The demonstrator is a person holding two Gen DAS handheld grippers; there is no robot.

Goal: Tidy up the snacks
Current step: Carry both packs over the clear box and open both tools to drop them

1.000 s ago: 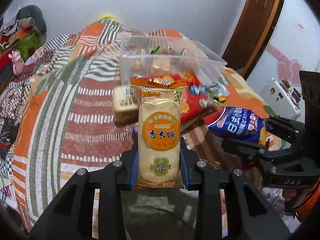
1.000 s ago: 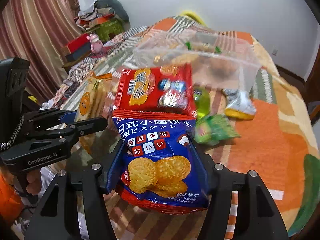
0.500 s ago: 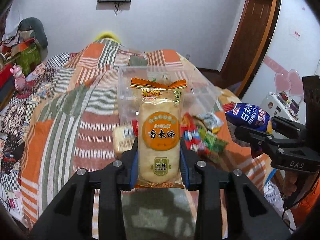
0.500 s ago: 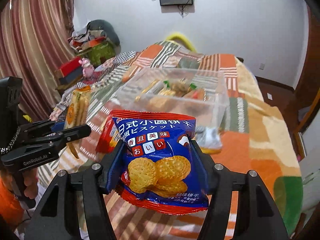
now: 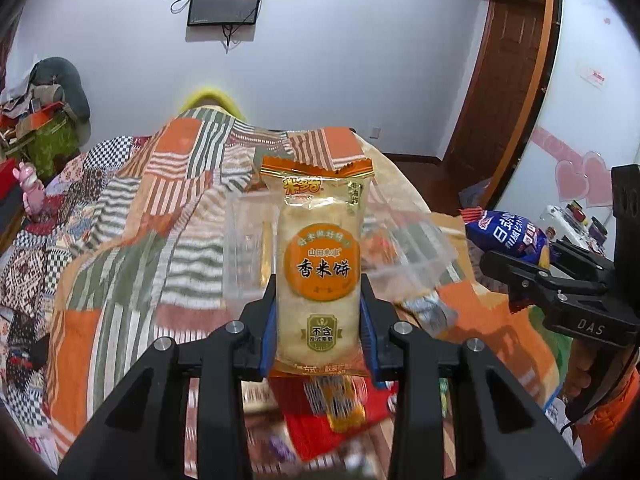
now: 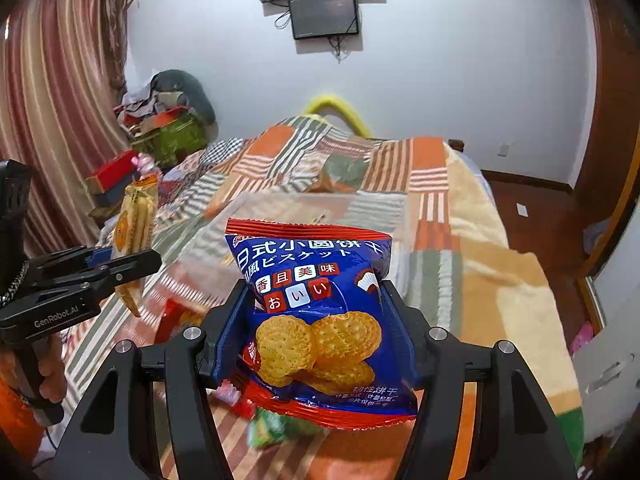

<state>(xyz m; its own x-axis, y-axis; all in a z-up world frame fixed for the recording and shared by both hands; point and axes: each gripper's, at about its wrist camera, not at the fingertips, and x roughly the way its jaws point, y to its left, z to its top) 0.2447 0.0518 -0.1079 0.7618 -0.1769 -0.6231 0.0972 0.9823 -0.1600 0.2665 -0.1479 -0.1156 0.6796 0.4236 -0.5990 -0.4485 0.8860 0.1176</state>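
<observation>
Currently the left gripper (image 5: 319, 312) clamps an orange rice cracker packet (image 5: 318, 272) upright, blue pads pressed against both long sides of its lower half. At about 3 o'clock in the left wrist view sits the right gripper (image 5: 516, 268), closed on a blue biscuit bag (image 5: 508, 236). Same bag fills the right wrist view (printed side facing the camera), pinched at mid-height. Clear plastic container (image 5: 248, 248) rests on the patchwork bedspread (image 5: 132, 220), directly behind the cracker packet. Loose snack packets (image 5: 340, 404) lie blurred at 6 o'clock, under the jaws. Wall monitor (image 5: 224, 2) at 12 o'clock.
</observation>
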